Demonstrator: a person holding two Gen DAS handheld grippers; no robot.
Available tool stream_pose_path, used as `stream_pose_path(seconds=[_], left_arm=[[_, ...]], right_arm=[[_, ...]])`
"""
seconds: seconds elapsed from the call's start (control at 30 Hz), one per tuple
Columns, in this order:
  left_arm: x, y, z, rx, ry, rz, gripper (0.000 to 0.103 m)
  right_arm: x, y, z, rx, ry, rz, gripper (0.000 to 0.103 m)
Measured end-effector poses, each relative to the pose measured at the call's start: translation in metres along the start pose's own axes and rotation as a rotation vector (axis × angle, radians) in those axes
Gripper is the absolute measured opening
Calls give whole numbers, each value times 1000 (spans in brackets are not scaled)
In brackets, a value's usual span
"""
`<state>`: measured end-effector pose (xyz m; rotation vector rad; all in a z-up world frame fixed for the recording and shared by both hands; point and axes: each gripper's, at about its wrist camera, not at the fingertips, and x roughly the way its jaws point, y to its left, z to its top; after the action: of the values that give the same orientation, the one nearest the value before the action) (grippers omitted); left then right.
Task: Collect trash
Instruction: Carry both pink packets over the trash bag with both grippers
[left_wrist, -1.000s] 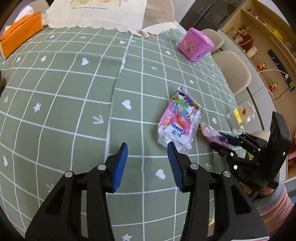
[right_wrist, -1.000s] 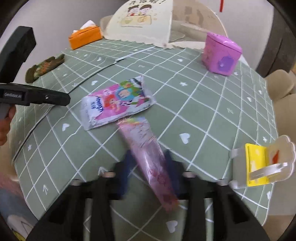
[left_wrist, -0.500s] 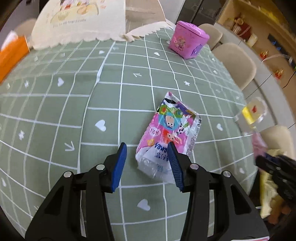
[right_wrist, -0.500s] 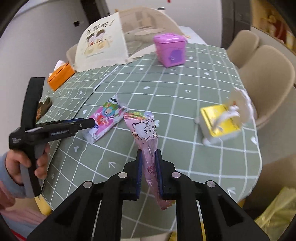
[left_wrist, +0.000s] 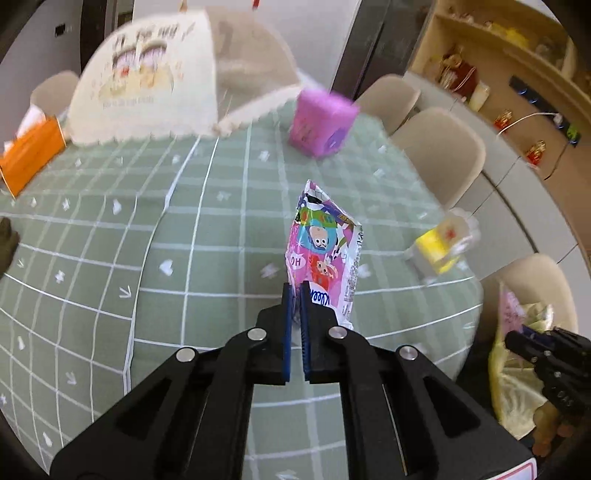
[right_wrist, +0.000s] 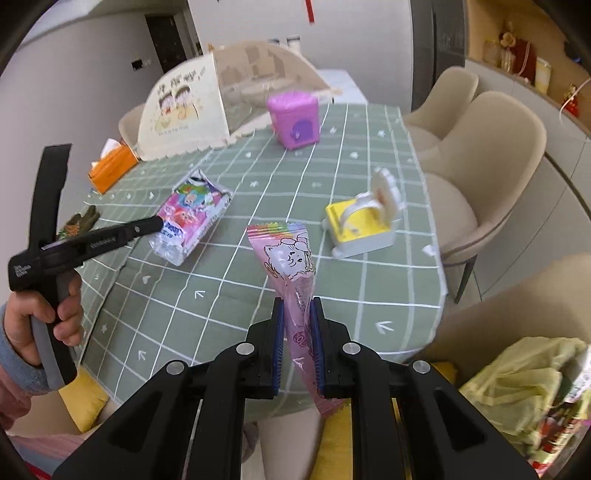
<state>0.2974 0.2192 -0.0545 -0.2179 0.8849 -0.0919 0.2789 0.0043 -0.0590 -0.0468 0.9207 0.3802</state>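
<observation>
My left gripper (left_wrist: 295, 291) is shut on the near end of a pink cartoon-printed tissue pack (left_wrist: 325, 243), which stands up from the green checked tablecloth (left_wrist: 207, 258). From the right wrist view, the left gripper (right_wrist: 157, 224) pinches the pack (right_wrist: 192, 218) low over the table. My right gripper (right_wrist: 297, 306) is shut on a long pink snack wrapper (right_wrist: 291, 258), held in the air past the table's near edge. A crumpled yellow trash bag (right_wrist: 517, 376) lies low at the right. The right gripper (left_wrist: 517, 338) holds the wrapper (left_wrist: 511, 310) over that bag (left_wrist: 513, 380).
A pink toy bin (right_wrist: 295, 118), a yellow-and-white holder (right_wrist: 360, 229), an orange tissue box (right_wrist: 110, 170) and a mesh food cover (right_wrist: 184, 107) stand on the table. Beige chairs (right_wrist: 491, 155) line the right side. A hand (right_wrist: 40, 317) grips the left tool.
The left gripper went from open around the pack to shut on it and raised its end. The right gripper carried the pink wrapper up and off the table, beyond the edge.
</observation>
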Motion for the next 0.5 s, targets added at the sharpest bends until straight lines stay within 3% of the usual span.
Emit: stream_pose_path(seconds=[0.3, 0.5], left_arm=[[-83, -104, 3, 58, -160, -77, 4], [-122, -175, -20, 72, -229, -148, 4]], right_arm=[[-90, -48, -22, -48, -157, -28, 15], [-145, -81, -44, -77, -236, -67, 15]])
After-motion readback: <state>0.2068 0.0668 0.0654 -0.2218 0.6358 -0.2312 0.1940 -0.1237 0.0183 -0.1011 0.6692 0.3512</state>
